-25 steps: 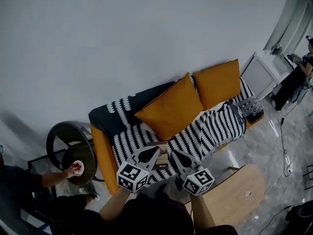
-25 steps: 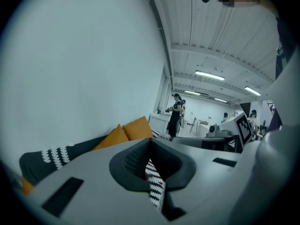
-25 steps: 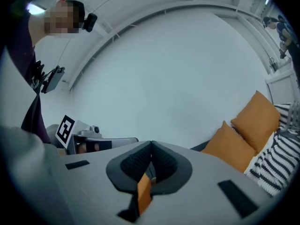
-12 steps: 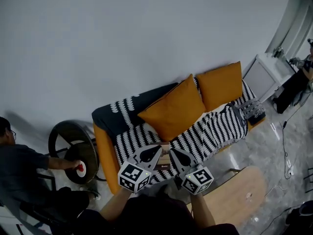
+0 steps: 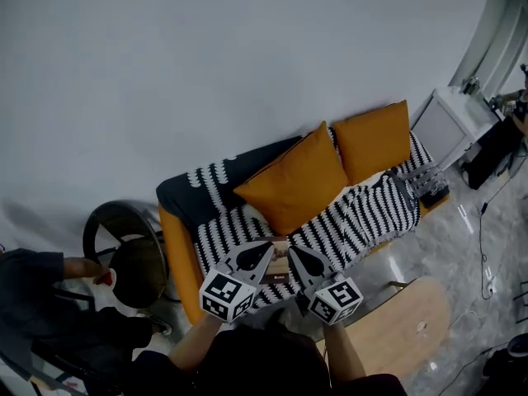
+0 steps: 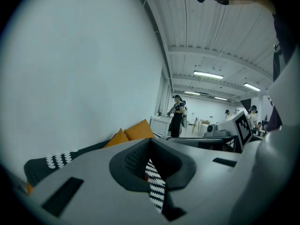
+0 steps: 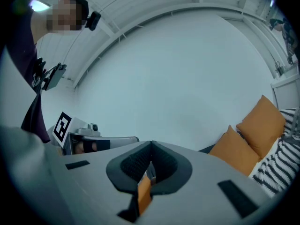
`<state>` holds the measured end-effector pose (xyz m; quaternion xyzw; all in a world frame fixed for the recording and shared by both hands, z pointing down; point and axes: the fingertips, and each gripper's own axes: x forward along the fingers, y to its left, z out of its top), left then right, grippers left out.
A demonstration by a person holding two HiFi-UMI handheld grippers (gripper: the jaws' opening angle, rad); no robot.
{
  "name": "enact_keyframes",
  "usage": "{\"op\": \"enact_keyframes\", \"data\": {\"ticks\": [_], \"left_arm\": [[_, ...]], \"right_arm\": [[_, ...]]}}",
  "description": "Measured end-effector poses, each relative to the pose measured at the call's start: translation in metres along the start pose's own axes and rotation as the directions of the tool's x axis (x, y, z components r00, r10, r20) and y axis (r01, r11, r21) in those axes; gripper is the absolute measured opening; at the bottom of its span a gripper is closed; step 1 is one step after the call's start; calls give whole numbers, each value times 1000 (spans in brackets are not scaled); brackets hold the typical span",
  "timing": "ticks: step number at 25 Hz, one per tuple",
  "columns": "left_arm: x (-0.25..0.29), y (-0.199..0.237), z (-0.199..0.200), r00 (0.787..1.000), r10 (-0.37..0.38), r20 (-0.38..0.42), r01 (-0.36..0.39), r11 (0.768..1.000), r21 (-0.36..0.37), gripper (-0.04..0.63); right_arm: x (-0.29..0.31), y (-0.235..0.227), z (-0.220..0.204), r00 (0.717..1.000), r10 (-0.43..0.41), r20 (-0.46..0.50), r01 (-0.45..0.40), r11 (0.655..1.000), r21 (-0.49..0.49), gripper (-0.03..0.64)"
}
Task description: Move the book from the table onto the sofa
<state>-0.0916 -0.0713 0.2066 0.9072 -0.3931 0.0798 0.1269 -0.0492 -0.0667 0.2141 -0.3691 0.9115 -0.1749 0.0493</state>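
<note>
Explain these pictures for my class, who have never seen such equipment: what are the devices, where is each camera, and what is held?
No robot here: a person carries a two-jaw gripper in each hand, each bearing a cube of square markers. The head view looks steeply down on the left gripper, the right gripper, an orange sofa under a black-and-white striped throw with two orange cushions, and a pale wooden table. The other two pictures look along each gripper's own jaws; both pairs are shut. A small brown book shows between their tips, over the seat; whether it is gripped I cannot tell.
</note>
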Motion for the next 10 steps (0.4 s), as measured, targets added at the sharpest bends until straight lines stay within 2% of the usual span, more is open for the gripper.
{"op": "enact_keyframes", "data": {"ticks": [10], "left_arm": [[-1, 4, -6, 1000, 3, -9, -3, 1000, -14, 15]], "right_arm": [[2, -3, -2, 1000, -9, 2, 9, 1000, 16, 21]]}}
